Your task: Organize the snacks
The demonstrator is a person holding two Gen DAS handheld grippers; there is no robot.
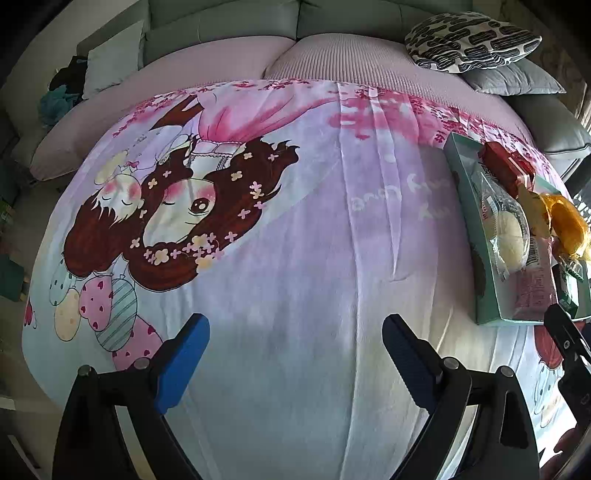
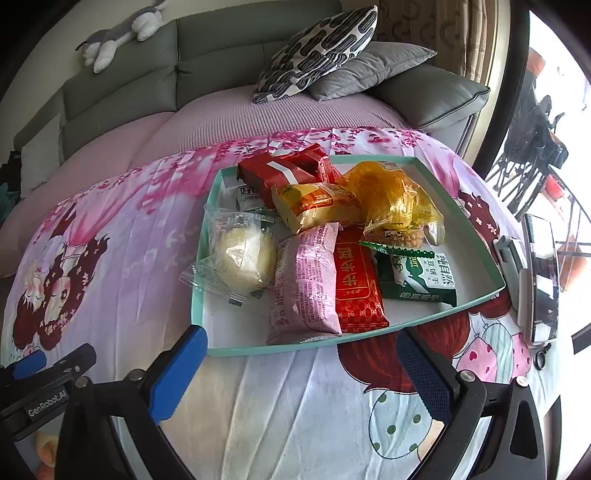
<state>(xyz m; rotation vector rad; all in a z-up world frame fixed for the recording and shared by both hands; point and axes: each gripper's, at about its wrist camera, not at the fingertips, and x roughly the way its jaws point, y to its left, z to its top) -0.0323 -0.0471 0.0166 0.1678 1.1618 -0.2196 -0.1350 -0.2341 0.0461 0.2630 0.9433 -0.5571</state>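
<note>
A shallow mint-green tray point(image 2: 258, 349) lies on a cartoon-print cloth point(image 2: 122, 258) and holds several wrapped snacks. Among them are a round pale pastry in clear wrap point(image 2: 242, 258), a pink packet point(image 2: 306, 284), a red packet point(image 2: 356, 280), a green-and-white packet point(image 2: 419, 275), crinkled yellow bags point(image 2: 395, 199) and red packs point(image 2: 280, 173) at the back. My right gripper point(image 2: 301, 349) stands open at the tray's near rim, holding nothing. My left gripper point(image 1: 295, 354) hangs open over bare cloth point(image 1: 295, 240), with the tray point(image 1: 463, 206) far to its right.
A phone in a holder point(image 2: 541, 277) stands right of the tray. A patterned pillow point(image 2: 317, 55) and a grey cushion point(image 2: 369, 66) lie on the sofa behind, with a plush toy point(image 2: 118, 33) on the backrest. A window is at the right.
</note>
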